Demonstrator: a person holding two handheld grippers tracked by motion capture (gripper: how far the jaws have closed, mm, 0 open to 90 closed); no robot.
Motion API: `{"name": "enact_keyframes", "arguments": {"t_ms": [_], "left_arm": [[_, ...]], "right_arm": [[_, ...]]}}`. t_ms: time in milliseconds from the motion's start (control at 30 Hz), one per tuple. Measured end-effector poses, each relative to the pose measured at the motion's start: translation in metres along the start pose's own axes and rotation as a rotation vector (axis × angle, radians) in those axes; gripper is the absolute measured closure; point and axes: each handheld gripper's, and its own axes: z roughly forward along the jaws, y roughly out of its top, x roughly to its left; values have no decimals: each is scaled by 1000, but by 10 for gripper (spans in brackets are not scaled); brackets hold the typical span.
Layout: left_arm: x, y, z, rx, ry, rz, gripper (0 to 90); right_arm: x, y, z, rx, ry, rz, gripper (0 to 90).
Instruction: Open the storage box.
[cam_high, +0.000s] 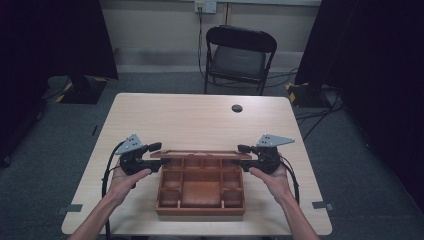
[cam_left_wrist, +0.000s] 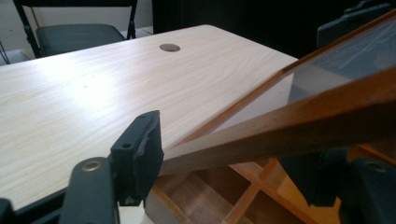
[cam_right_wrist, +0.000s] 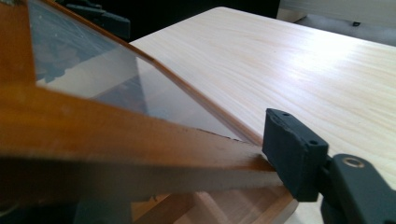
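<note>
A brown wooden box (cam_high: 200, 211) with several compartments sits at the table's near edge. Its glass-paned wooden lid (cam_high: 200, 154) is lifted, tilted up over the box's far side. My left gripper (cam_high: 162, 161) is shut on the lid's left end and my right gripper (cam_high: 239, 161) on its right end. In the left gripper view the lid frame (cam_left_wrist: 303, 116) runs between the jaws of the left gripper (cam_left_wrist: 233, 163), with box dividers (cam_left_wrist: 210, 186) below. In the right gripper view the lid (cam_right_wrist: 93, 135) sits clamped in the right gripper (cam_right_wrist: 196, 179), one fingertip (cam_right_wrist: 294, 154) against its edge.
The light wooden table (cam_high: 200, 120) stretches bare beyond the box, with a round cable hole (cam_high: 237, 108) near its far edge. A black folding chair (cam_high: 240, 55) stands behind the table. Dark curtains hang on both sides.
</note>
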Motion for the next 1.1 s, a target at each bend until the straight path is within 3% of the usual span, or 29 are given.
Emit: {"name": "enact_keyframes", "arguments": {"t_ms": [333,767,1100], "left_arm": [[7,7,6,7,-7,11,389],[17,5,12,8,-12,-46,488],[21,13,19,31,-6,-37,509]], "right_arm": [[-7,4,1,-11,-14,13,464],[-20,2,5,-29,-38,32,520],[-26,4,9,-39,-50,41,545]]}}
